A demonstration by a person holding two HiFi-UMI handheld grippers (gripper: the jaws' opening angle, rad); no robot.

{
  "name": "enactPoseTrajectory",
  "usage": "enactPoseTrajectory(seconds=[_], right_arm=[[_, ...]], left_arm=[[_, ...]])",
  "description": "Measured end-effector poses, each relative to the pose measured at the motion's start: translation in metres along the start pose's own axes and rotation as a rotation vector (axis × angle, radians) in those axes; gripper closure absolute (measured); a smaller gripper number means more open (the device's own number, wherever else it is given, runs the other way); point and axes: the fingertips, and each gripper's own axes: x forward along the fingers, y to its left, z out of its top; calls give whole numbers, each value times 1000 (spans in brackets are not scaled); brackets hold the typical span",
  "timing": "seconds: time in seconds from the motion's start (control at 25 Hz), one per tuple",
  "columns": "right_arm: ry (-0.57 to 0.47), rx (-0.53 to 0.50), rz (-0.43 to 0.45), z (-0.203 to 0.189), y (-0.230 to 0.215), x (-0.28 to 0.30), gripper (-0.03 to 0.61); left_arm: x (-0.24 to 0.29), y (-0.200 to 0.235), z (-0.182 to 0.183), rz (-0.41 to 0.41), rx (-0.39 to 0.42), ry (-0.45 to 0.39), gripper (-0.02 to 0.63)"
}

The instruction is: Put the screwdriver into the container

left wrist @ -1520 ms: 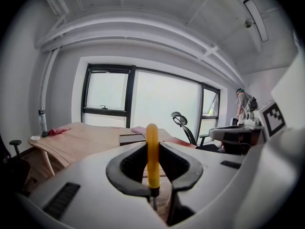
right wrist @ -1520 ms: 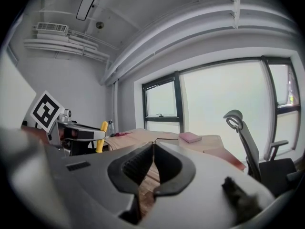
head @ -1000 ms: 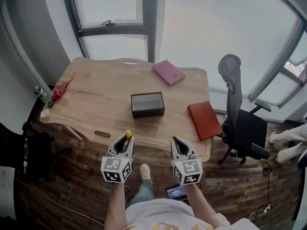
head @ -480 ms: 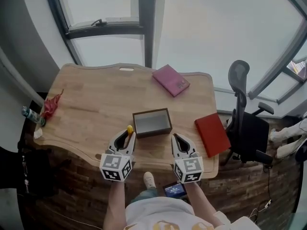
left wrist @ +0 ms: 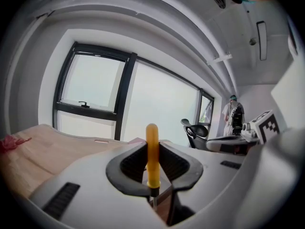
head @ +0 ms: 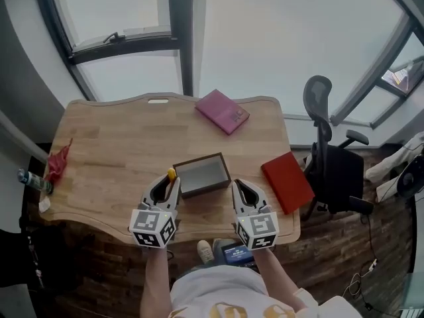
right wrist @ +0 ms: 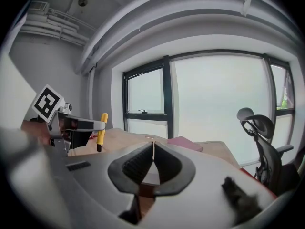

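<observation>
The left gripper [head: 169, 184] pinched the screwdriver [left wrist: 152, 159] by its yellow handle. The jaws were part-way closed on the middle of the handle. The tool stood upright between them, with the rounded end of the handle up and the dark collar and thin metal shaft pointing down. In the head view this put the screwdriver above the table's [head: 112, 144] near edge, just beside the near left corner of the container [head: 202, 174] and not yet over its opening. The container was an open dark box with a grey inside. It sat a little back from the near edge, about midway along it. The right gripper [right wrist: 153, 144] hung above the near edge on the box's other side. Its jaws were pressed together with nothing between them.

The screwdriver looked light and stiff, so it should carry without bending or sagging. The smooth round plastic handle seemed likely to twist or slide in a light pinch. The middle of the handle looked like the right place to hold it, where it was thickest and the weight balanced. The bare shaft looked too thin and slick to grip well. The box was shallow, so the upright tool would probably tip onto its side once let go, and the hard shaft could knock the wall.

A pink book [head: 222, 111] lay by the far edge, a red book [head: 287, 182] at the right edge, and a red cloth [head: 57, 165] at the left edge.
</observation>
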Motion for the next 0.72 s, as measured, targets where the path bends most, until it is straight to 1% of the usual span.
enactPoseTrajectory(seconds=[0.28,0.44,0.56,0.72], right_arm=[[-5,21,-4,-4,-1,9,546],[2,29,-2,-3,0,16,546],[11,25,-3,-7,1,15,546],[26,33,-21,-16,-10,12,546]], left_arm=[[4,5,3,-4,17,-3,535],[6,11,6,-6,2,-4,535],[10,13,2,-10,-9,-1,535],[23,10,-9,-24,-21,21,535]])
